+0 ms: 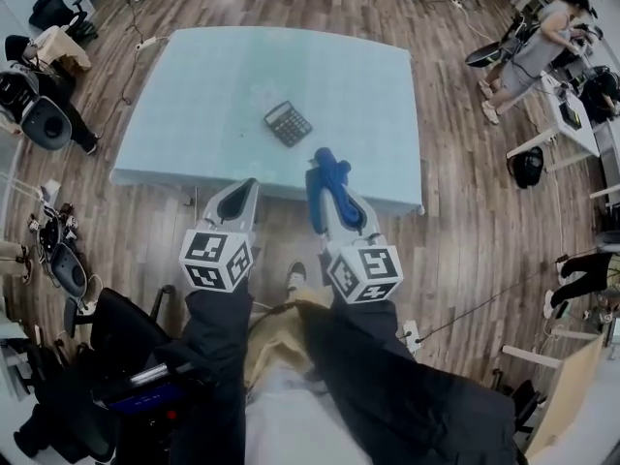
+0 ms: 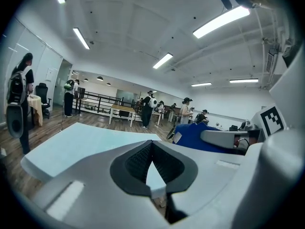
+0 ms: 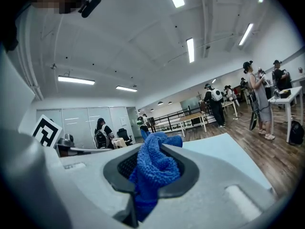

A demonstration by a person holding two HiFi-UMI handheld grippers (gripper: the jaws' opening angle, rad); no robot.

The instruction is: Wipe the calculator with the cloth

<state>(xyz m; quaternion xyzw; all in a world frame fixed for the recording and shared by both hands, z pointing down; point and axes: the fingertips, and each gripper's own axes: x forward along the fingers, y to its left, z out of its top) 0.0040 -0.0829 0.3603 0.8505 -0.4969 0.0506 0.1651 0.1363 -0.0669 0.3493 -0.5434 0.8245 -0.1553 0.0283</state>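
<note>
You'll find no word, brand or number legible here: on the calculator (image 1: 288, 123) the keys and display are too small to read, and the left marker cube (image 1: 217, 260) and right marker cube (image 1: 364, 273), nearer you than the calculator, bear only black-and-white square patterns

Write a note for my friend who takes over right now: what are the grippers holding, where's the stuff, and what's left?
Left gripper: shut, empty, by the near edge of the table.
Right gripper: shut on the cloth, short of the calculator.
Calculator: lies mid-table, nothing touching it.
Done: cloth is in the gripper.
Left: bring the cloth onto the calculator and wipe it.
</note>
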